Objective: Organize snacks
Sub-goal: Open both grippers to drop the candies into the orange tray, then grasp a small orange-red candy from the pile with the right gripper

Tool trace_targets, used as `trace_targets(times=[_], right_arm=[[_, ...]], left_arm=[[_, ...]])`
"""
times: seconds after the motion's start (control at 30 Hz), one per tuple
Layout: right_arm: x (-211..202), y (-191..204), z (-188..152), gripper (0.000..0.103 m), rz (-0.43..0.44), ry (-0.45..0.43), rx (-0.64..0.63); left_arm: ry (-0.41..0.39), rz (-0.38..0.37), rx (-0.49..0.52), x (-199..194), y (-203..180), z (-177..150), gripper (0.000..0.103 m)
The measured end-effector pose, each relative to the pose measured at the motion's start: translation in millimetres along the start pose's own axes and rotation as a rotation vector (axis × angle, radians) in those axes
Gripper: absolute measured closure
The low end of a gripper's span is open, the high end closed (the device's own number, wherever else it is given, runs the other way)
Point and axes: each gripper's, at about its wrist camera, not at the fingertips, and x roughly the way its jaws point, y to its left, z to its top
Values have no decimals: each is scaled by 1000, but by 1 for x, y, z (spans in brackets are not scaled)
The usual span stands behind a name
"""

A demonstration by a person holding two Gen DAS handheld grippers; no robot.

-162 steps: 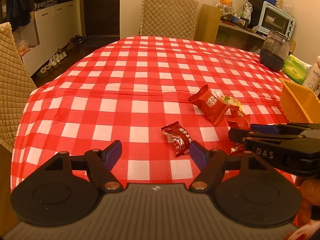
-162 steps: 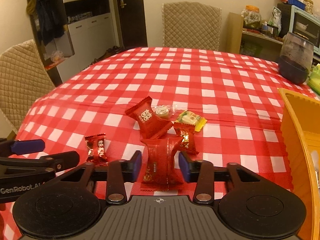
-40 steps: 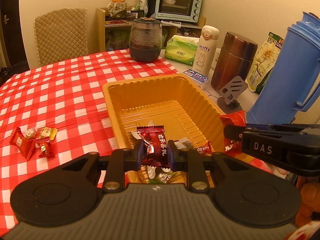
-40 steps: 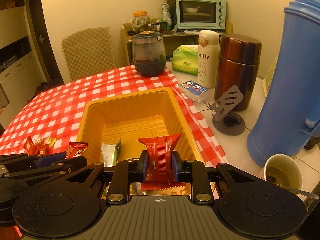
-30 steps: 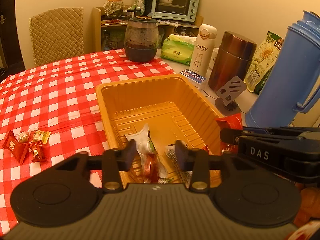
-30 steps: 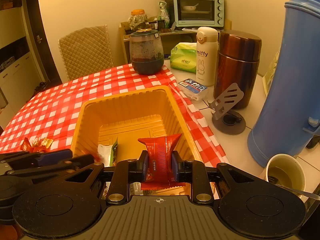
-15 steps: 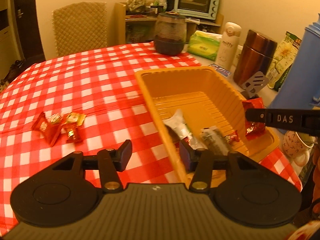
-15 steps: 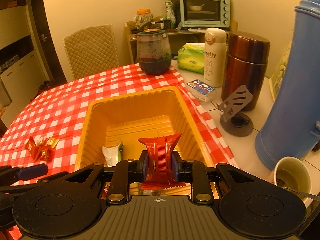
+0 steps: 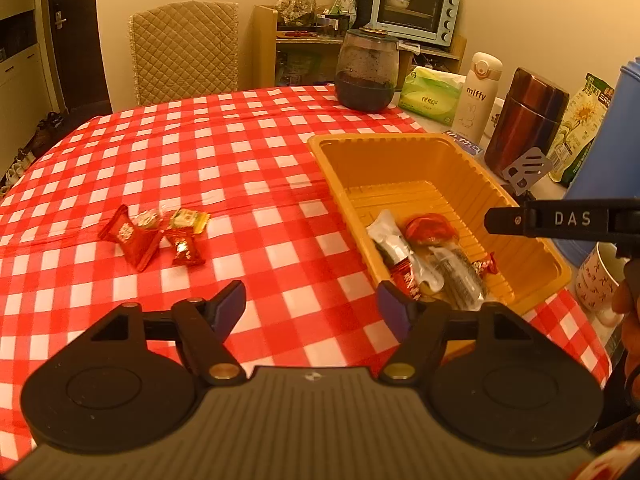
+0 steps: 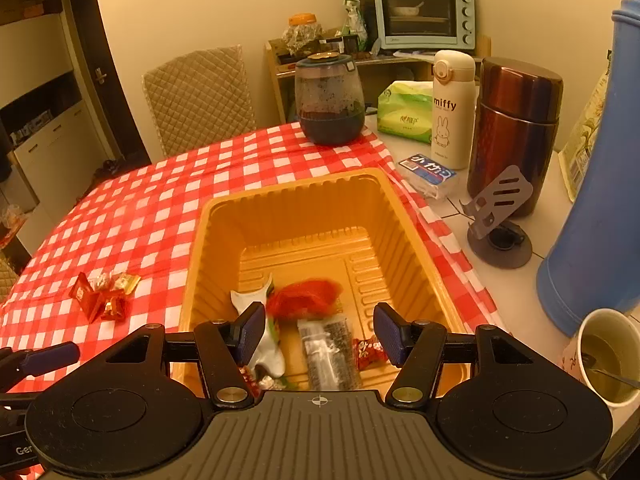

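An orange tray (image 9: 416,148) (image 10: 288,196) on the red checked tablecloth holds several wrapped snacks. A red packet (image 10: 304,298) (image 9: 430,227) is blurred in the tray, in mid-fall or just landed. My right gripper (image 10: 319,334) is open and empty above the tray's near end; its finger shows in the left wrist view (image 9: 560,222). My left gripper (image 9: 312,306) is open and empty over the cloth left of the tray. A small cluster of snacks (image 9: 154,236) (image 10: 104,294) lies on the cloth to the left.
A dark glass jar (image 9: 367,70), tissue pack (image 9: 430,96), white miffy bottle (image 10: 452,108), brown flask (image 10: 516,128), phone stand (image 10: 500,220), blue jug (image 10: 600,184) and mug (image 10: 608,356) stand right of and behind the tray. A quilted chair (image 9: 184,52) is at the far edge.
My right gripper opened and let go of the red packet, which dropped into the tray. My left gripper swung left, away from the tray, and opened wider.
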Motion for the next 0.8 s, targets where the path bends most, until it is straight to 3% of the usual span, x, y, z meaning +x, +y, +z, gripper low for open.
trace_targets(times=[0.8], right_arm=[[-57,73,-43,42,56,27,-85]], left_arm=[[-34,94,-65,-83,62,-35,13]])
